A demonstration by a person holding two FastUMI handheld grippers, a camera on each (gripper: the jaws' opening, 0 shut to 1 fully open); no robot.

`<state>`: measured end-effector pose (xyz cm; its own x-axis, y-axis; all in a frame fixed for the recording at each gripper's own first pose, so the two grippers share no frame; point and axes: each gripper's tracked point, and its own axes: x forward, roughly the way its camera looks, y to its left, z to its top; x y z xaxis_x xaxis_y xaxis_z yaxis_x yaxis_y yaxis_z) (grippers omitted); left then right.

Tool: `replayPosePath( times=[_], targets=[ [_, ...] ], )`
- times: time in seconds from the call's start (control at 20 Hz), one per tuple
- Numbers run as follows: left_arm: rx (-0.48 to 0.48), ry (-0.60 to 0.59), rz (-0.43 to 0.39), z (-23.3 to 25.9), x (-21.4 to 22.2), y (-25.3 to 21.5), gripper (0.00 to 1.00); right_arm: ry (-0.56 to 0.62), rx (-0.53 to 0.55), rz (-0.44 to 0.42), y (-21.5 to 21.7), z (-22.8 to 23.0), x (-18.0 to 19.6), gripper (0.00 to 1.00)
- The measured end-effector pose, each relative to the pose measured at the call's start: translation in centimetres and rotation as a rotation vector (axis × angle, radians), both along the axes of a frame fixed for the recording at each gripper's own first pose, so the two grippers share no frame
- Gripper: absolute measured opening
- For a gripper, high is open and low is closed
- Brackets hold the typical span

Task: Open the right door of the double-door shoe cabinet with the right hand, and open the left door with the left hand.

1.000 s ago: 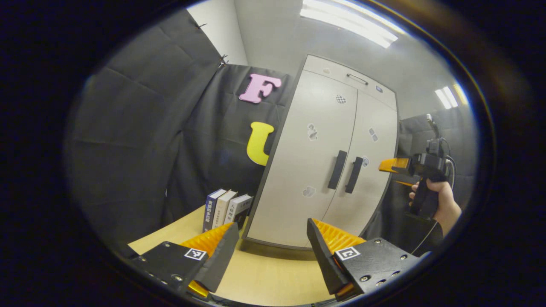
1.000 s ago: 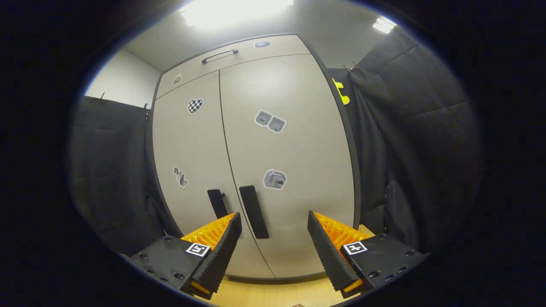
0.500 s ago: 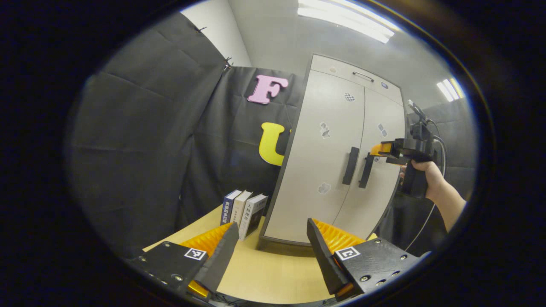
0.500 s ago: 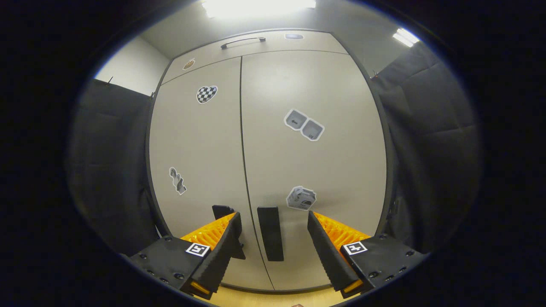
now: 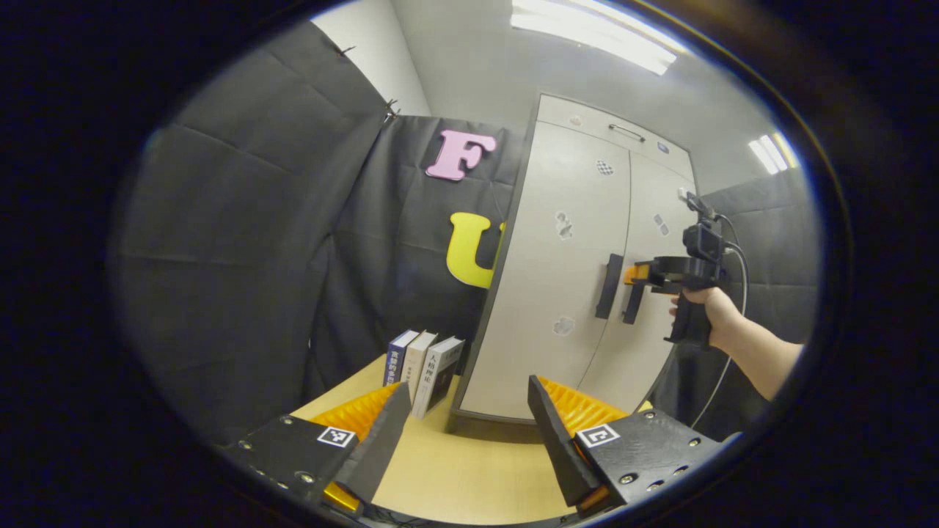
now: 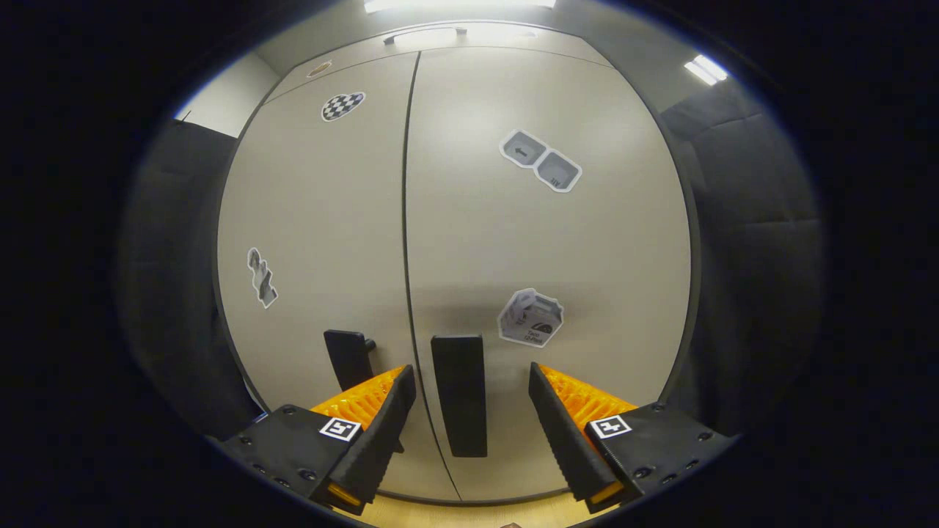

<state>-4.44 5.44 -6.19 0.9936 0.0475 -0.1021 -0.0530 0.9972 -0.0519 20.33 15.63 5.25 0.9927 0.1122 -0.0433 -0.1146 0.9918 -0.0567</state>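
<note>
The shoe cabinet (image 6: 469, 242) took up the middle of my right gripper view, with both doors shut. The right door's handle (image 6: 460, 394) sat low in the frame, between the spread fingers of my right gripper (image 6: 472, 425), and nothing squeezed it. The left door's handle (image 6: 348, 358) was just to its left. In my left gripper view, the cabinet stood right of center on the table (image 5: 469, 477). My left gripper (image 5: 469, 440) hung wide apart, grasping nothing. Three books (image 5: 424, 361) leaned beside the cabinet.
</note>
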Motion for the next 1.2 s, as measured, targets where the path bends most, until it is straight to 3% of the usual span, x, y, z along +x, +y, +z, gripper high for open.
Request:
replayPosePath(
  times=[0.05,0.15,0.2,0.25,0.3,0.45,0.5,0.6,0.65,0.7,0.9,1.0,1.15,1.2],
  targets=[
    [0.002,0.0,-0.003,0.1,0.1,0.1,0.93,0.009,0.001,-0.006,0.0,-0.2,0.3,0.94],
    [0.003,0.007,-0.007,-0.2,0.1,0.2,0.93,0.026,-0.001,-0.007,0.2,-0.5,0.6,0.81],
    [-0.004,0.018,-0.007,-0.3,0.4,0.3,0.96,0.032,0.001,0.004,0.5,-0.6,0.6,0.65],
    [-0.019,0.028,-0.003,-0.6,0.2,0.4,0.9,0.035,0.014,0.037,1.1,-0.6,0.4,0.66],
    [-0.037,0.032,0.0,-0.7,0.1,0.5,0.93,0.031,0.012,0.035,1.1,-0.4,0.4,0.52],
    [-0.082,0.047,0.011,-1.4,-0.1,1.0,0.93,0.029,0.006,0.009,0.7,-0.4,0.9,0.38],
    [-0.088,0.054,0.015,-1.6,-0.3,1.1,0.96,0.03,0.001,0.007,0.7,-0.4,0.9,0.36],
    [-0.091,0.059,0.019,-1.8,-0.5,1.1,0.9,0.031,-0.022,0.002,0.7,-0.5,0.9,0.35],
    [-0.09,0.057,0.017,-1.6,-0.5,1.1,0.93,0.028,-0.02,0.006,0.7,-0.5,1.1,0.29],
    [-0.088,0.054,0.013,-1.6,-0.6,1.1,0.9,0.022,-0.008,0.012,0.6,-0.5,1.0,0.29],
    [-0.091,0.055,-0.002,-1.5,-1.1,0.5,0.93,0.029,0.016,0.086,0.6,-0.4,0.9,0.09],
    [-0.1,0.066,-0.014,-1.8,-1.4,0.1,0.96,0.036,-0.013,0.103,0.5,-0.5,0.5,0.05],
    [-0.094,0.086,-0.035,-2.0,-1.4,-0.8,0.93,0.037,-0.009,0.118,0.4,-0.5,-0.1,0.09],
    [-0.087,0.086,-0.04,-2.0,-1.6,-1.1,0.94,0.038,-0.002,0.123,0.4,-0.4,-0.2,0.05]
  ],
)
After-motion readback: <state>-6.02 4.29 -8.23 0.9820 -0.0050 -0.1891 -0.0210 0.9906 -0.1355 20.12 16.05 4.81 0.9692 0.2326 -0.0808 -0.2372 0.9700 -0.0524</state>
